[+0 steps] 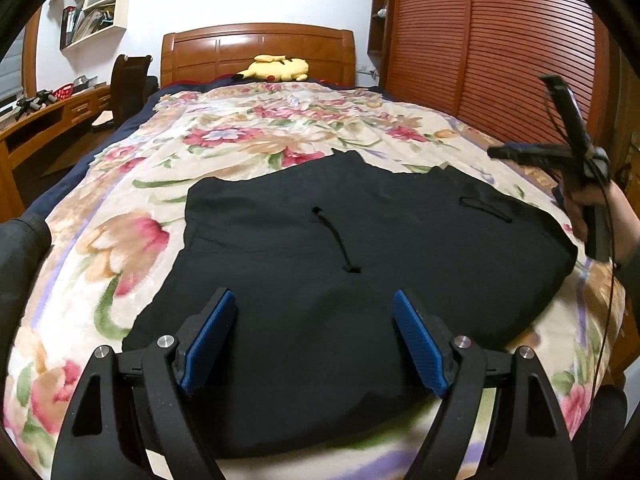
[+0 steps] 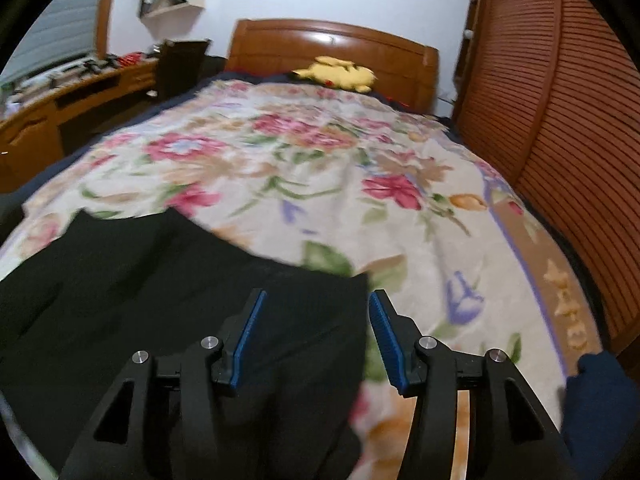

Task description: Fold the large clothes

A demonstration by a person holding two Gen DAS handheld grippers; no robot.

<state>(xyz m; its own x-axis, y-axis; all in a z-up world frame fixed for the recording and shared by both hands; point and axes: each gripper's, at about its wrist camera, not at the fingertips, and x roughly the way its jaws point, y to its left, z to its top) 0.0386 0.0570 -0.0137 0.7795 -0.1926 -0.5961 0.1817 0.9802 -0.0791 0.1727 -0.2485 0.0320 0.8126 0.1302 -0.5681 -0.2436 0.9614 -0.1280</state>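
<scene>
A black garment (image 1: 360, 264) with a drawstring (image 1: 336, 240) lies folded flat on the floral bedspread (image 1: 248, 136). My left gripper (image 1: 314, 304) is open, its blue pads above the garment's near edge, holding nothing. The right gripper shows in the left wrist view (image 1: 496, 152), held in a hand above the garment's right edge. In the right wrist view the right gripper (image 2: 316, 304) is open and empty over the garment's right corner (image 2: 200, 320), with the bedspread (image 2: 320, 168) beyond.
A yellow plush toy (image 1: 276, 68) lies by the wooden headboard (image 1: 256, 48). A slatted wooden wardrobe (image 1: 500, 48) stands along the bed's right side. A desk (image 1: 48, 120) and chair (image 1: 128, 80) stand to the left, and wall shelves (image 1: 96, 8) above.
</scene>
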